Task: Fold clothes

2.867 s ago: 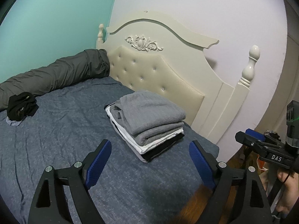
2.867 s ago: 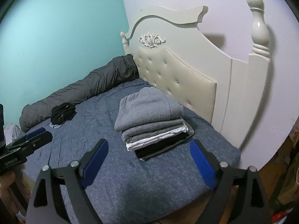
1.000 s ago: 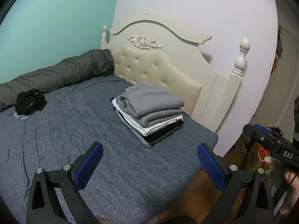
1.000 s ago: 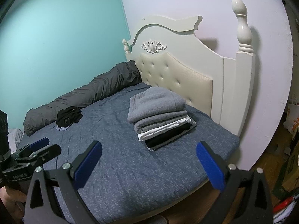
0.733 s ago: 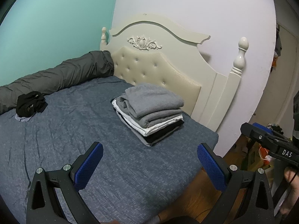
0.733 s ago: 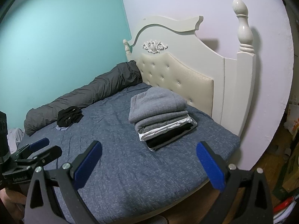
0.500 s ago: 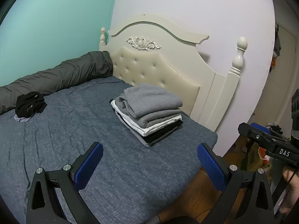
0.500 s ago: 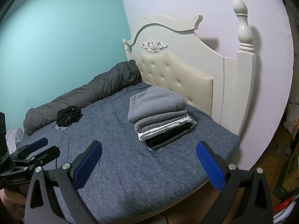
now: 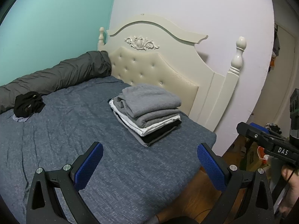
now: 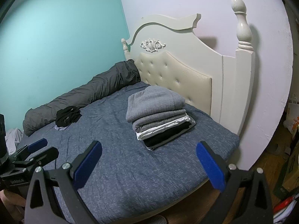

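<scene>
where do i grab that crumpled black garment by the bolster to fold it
Pinch the raised top folds of the black garment, coming from above on its open bed side; the grey bolster blocks the far side. It lies bunched, no clear edge showing. Both grippers are open and empty.

Home bedroom: bed with tufted cream headboard, folded clothes stack, painted walls.

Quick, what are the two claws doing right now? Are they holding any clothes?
Left claw: open, holding nothing, above the bed.
Right claw: open, holding nothing; the folded stack lies untouched ahead of it.
</scene>
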